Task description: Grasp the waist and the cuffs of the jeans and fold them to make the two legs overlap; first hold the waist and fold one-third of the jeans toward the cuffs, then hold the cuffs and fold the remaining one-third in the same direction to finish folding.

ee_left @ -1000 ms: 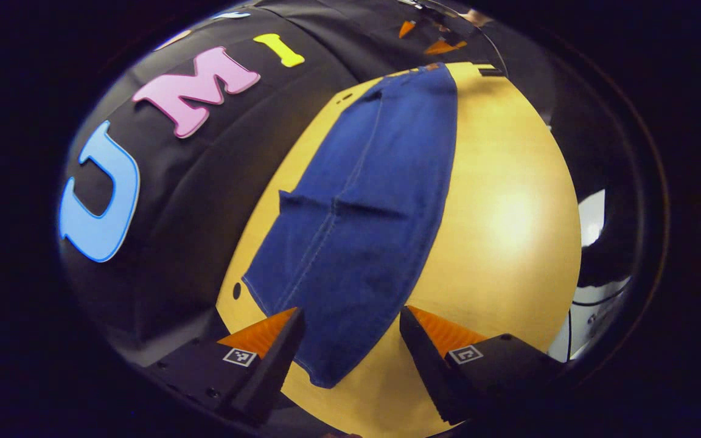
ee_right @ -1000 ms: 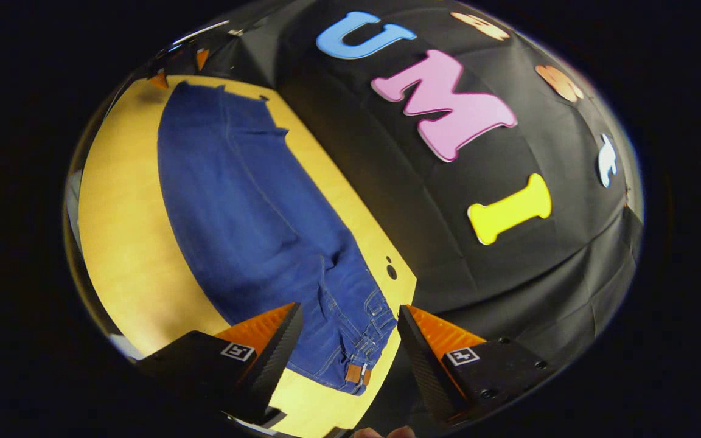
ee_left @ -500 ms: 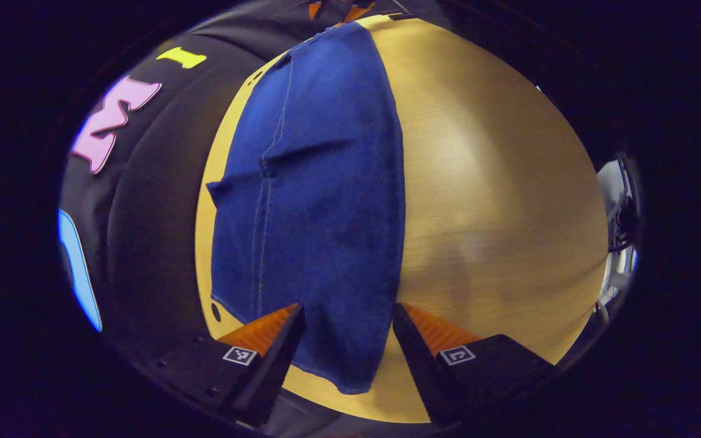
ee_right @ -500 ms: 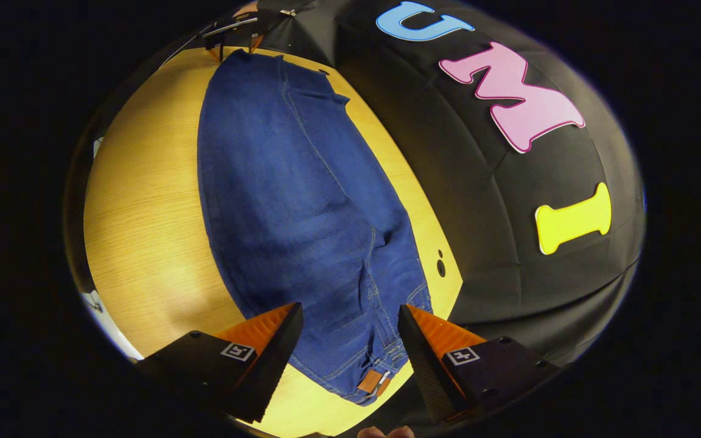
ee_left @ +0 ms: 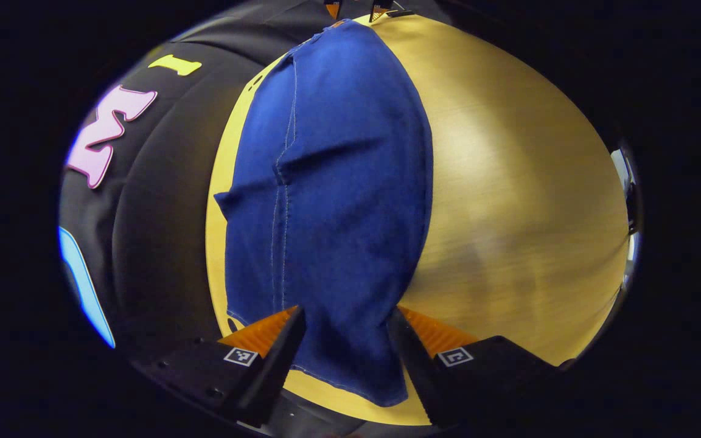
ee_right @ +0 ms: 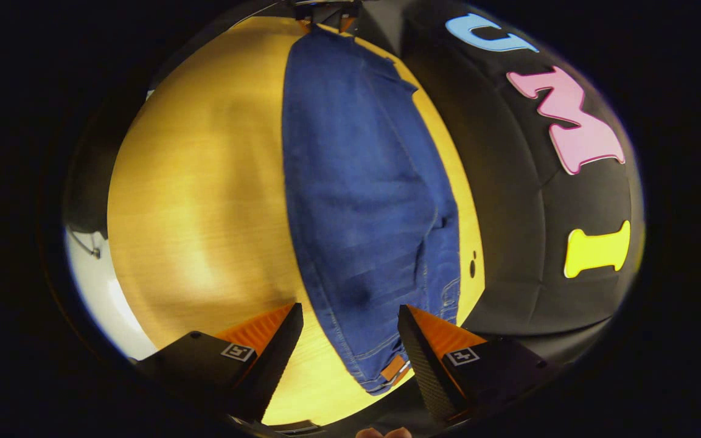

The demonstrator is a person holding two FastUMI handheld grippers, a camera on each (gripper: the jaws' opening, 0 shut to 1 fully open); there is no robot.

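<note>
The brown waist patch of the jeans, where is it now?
In the right gripper view the patch lies at the jeans' near end, between the right gripper's open fingers.

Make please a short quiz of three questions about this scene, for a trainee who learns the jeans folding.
1. True or false: the jeans lie flat on the wooden table, legs already overlapped.
2. Which end of the jeans lies between the fingers of the right claw? A) cuffs B) waist C) knee
3. Fill in: both the left claw and the right claw are ____.

Key: 1 true; 2 B, the waist with its leather patch; 3 open.
</note>
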